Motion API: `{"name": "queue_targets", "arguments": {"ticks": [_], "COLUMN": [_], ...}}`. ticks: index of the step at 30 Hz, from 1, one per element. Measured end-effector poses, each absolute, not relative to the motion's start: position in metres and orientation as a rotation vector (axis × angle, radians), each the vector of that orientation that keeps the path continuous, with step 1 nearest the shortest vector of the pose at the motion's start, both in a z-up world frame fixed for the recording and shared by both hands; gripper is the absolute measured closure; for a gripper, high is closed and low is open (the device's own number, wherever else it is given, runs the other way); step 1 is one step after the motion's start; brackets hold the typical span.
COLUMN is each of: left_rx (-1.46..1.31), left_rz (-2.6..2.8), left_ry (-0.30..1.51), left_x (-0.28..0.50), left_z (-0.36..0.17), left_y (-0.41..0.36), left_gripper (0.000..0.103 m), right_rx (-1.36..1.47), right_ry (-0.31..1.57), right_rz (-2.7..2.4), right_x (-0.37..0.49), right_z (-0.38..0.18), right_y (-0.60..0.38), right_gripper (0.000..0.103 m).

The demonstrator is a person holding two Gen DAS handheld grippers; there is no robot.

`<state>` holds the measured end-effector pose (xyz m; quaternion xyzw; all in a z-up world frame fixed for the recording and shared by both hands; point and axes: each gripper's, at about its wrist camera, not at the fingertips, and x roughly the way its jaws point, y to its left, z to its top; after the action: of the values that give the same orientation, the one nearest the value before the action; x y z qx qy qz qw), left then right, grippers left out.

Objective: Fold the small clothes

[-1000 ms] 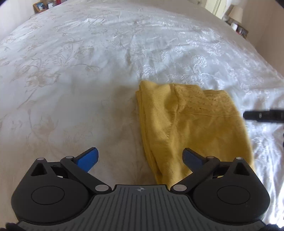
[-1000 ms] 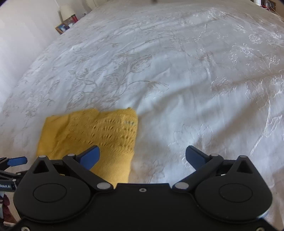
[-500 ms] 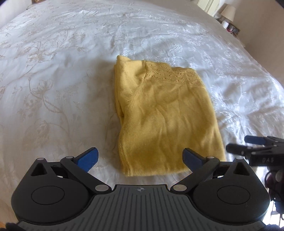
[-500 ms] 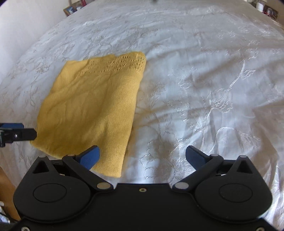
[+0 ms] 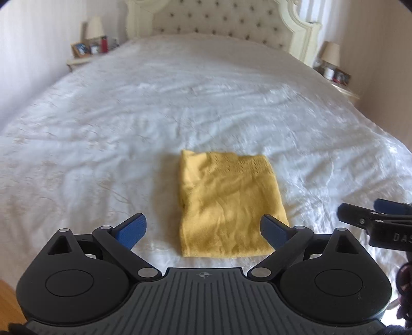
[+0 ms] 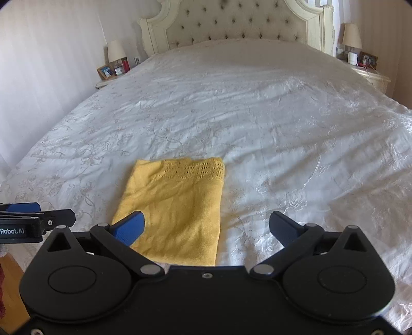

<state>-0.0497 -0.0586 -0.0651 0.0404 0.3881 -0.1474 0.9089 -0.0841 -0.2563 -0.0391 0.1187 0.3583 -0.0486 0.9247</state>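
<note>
A yellow knitted garment [image 5: 229,206] lies folded into a neat rectangle on the white bedspread [image 5: 116,134], its lace-patterned band at the far end. My left gripper [image 5: 202,221] hovers above and short of its near edge; the jaws stand wide and are closing, with nothing between them. In the right wrist view the same garment [image 6: 177,203] lies left of centre. My right gripper [image 6: 207,217] hangs open and empty over its near right corner. Each gripper's tip shows at the edge of the other's view.
The bed has a tufted headboard [image 6: 239,23] at the far end. Nightstands with lamps stand on both sides: left lamp [image 6: 116,51], right lamp [image 6: 351,33]. Wooden floor [image 5: 7,301] shows at the near left corner.
Both grippers have pulled back and risen away from the garment. It now looks smaller and farther off, and the headboard and nightstands have come into view. The garment itself has not moved.
</note>
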Motion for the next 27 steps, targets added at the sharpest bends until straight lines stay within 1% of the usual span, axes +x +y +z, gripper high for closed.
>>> {"name": "queue_targets", "arguments": {"ticks": [4, 9, 18, 27], "left_rx": [0.101, 0.095, 0.176, 0.159], "left_rz": [-0.242, -0.227, -0.191, -0.186], "left_ry": [0.775, 0.763, 0.77, 0.826], "left_x": [-0.069, -0.091, -0.121, -0.131], "left_z": [-0.051, -0.045, -0.043, -0.044], "left_y": [-0.055, -0.044, -0.045, -0.042], "left_gripper": [0.007, 0.007, 0.007, 0.007], "right_rx": [0.198, 0.143, 0.187, 0.195], "right_ry": [0.704, 0.719, 0.755, 0.763], "right_rz": [-0.134, -0.208, -0.18, -0.165], "right_x": [-0.103, -0.124, -0.154, -0.166], "right_z": [-0.02, -0.01, -0.002, 0.0], "right_y": [-0.246, -0.233, -0.223, -0.216], "right_gripper": [0.001, 0.001, 0.001, 0.001]}}
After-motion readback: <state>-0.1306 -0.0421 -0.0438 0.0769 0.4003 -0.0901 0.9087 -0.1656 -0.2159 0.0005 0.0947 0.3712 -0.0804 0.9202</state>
